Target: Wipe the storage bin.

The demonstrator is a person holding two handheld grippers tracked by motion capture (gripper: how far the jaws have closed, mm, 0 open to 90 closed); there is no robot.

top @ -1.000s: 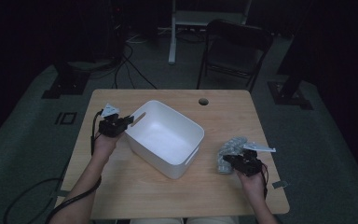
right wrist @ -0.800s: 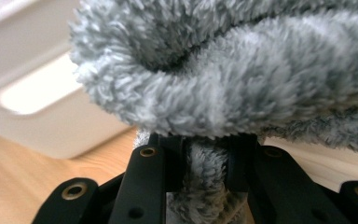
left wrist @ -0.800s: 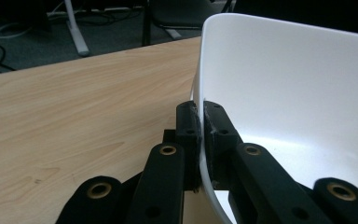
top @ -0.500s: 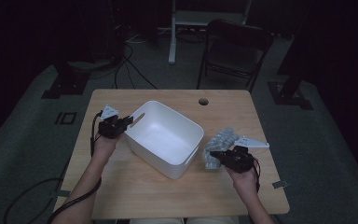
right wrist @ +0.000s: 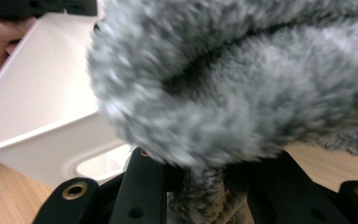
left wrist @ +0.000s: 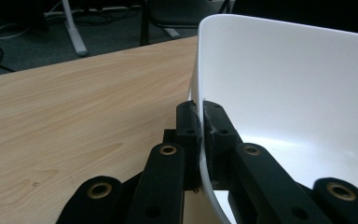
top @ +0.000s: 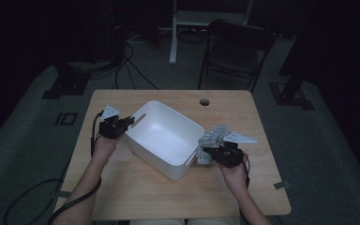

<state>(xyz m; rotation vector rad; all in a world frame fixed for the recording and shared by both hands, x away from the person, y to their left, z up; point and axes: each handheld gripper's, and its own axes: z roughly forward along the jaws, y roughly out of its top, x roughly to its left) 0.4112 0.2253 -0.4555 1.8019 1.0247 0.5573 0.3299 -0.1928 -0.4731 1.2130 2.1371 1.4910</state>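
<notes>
A white plastic bin (top: pixel 165 136) stands at an angle in the middle of the wooden table (top: pixel 122 197). My left gripper (top: pixel 124 123) is shut on the bin's left rim (left wrist: pixel 200 100), one jaw outside the wall and one inside. My right gripper (top: pixel 211 151) is shut on a grey fluffy plush item (top: pixel 214 138), held a little above the table just right of the bin's near right corner. In the right gripper view the grey fluffy item (right wrist: pixel 242 79) bulges over the jaws, with the bin's handle slot (right wrist: pixel 103 164) close behind on the left.
A round cable hole (top: pixel 204 101) sits near the table's far edge. A dark chair (top: pixel 236 49) and a white stand (top: pixel 174 33) are beyond the table. Cables trail from both grippers past the table's near edge.
My right gripper has carried the grey fluffy item left and slightly up, from the table's right side to the bin's right corner. The left gripper and the bin have stayed put.
</notes>
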